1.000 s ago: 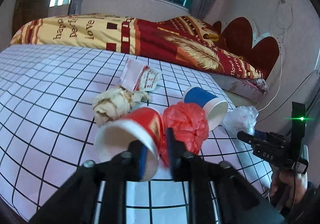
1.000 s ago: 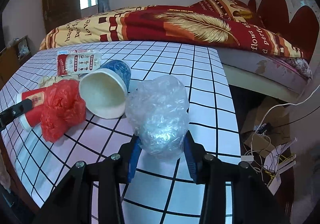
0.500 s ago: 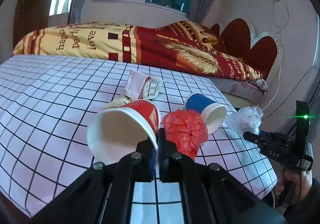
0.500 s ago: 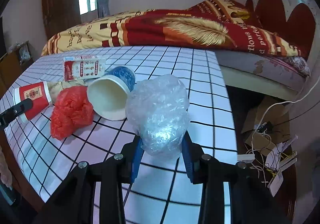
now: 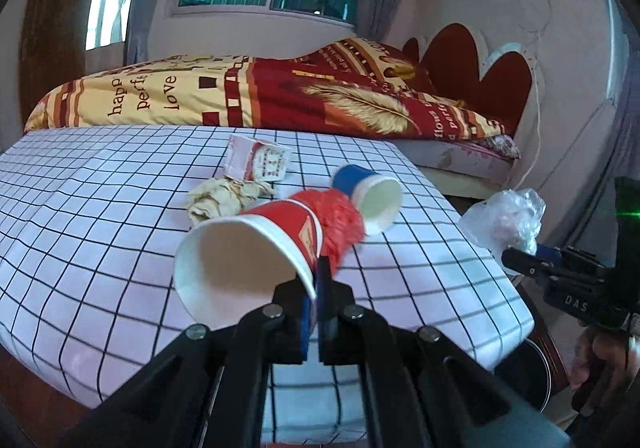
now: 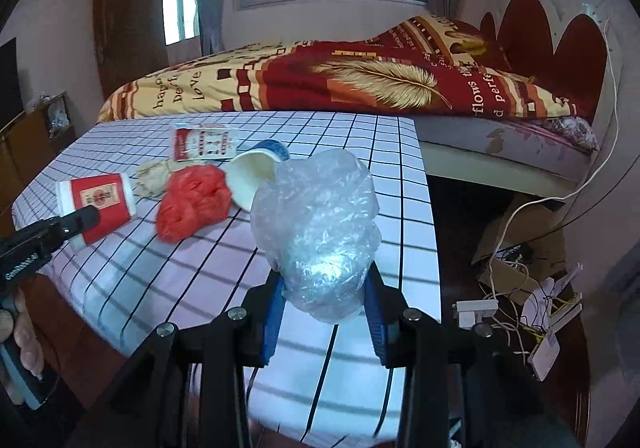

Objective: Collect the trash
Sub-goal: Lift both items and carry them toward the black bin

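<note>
My left gripper (image 5: pixel 317 288) is shut on the rim of a red paper cup (image 5: pixel 256 248), which hangs lifted above the checked cloth with its white mouth toward the camera. That cup (image 6: pixel 98 204) also shows at the left in the right wrist view. My right gripper (image 6: pixel 322 300) is shut on a crumpled clear plastic bag (image 6: pixel 316 224), held up off the table; the same bag (image 5: pixel 506 220) appears at the right in the left wrist view. On the cloth lie a red plastic wad (image 6: pixel 192 204), a blue cup (image 5: pixel 368 192) on its side, crumpled beige paper (image 5: pixel 224 198) and a flattened carton (image 5: pixel 260 162).
The table (image 5: pixel 80 208) wears a white cloth with a black grid and ends at the right. Behind it stands a bed with a red and yellow quilt (image 5: pixel 280 96). Cables, a cardboard box (image 6: pixel 516 244) and loose papers lie on the floor to the right.
The left jaws closed on the red cup's rim and raised it off the cloth. The right gripper lifted the plastic bag up and back from the table.
</note>
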The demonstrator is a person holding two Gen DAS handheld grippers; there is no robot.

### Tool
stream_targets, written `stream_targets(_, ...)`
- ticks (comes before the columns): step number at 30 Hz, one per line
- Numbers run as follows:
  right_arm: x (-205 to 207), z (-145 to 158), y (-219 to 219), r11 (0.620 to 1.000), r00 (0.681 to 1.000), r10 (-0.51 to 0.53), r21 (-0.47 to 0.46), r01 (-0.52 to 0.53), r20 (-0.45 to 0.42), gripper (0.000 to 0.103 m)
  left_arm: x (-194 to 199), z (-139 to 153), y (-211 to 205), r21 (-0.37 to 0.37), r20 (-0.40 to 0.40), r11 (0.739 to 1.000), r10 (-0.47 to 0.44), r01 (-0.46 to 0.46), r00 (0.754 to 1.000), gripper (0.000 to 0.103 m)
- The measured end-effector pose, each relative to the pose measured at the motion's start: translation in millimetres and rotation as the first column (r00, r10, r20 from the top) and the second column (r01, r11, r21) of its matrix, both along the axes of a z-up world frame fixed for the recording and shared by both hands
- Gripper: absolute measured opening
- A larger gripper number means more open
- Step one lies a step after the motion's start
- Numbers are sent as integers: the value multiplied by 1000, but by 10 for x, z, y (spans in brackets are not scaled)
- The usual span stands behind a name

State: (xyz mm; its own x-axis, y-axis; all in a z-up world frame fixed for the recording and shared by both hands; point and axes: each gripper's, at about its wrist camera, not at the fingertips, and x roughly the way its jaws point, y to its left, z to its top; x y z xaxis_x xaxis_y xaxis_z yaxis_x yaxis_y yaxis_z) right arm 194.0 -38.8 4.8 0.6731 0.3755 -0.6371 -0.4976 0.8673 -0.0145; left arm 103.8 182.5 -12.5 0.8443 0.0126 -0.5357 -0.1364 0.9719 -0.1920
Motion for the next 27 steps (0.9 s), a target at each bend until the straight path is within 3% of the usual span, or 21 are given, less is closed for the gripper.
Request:
stream_targets(14, -653, 125, -459, 999, 999, -37, 37, 36, 27, 39, -243, 52, -617, 46, 1, 992, -115, 114, 993, 2)
stream_targets(27, -842, -17, -1205, 984, 985, -172, 35, 172, -6, 39, -153, -1, -1380, 67, -23, 959, -273, 274, 962, 2)
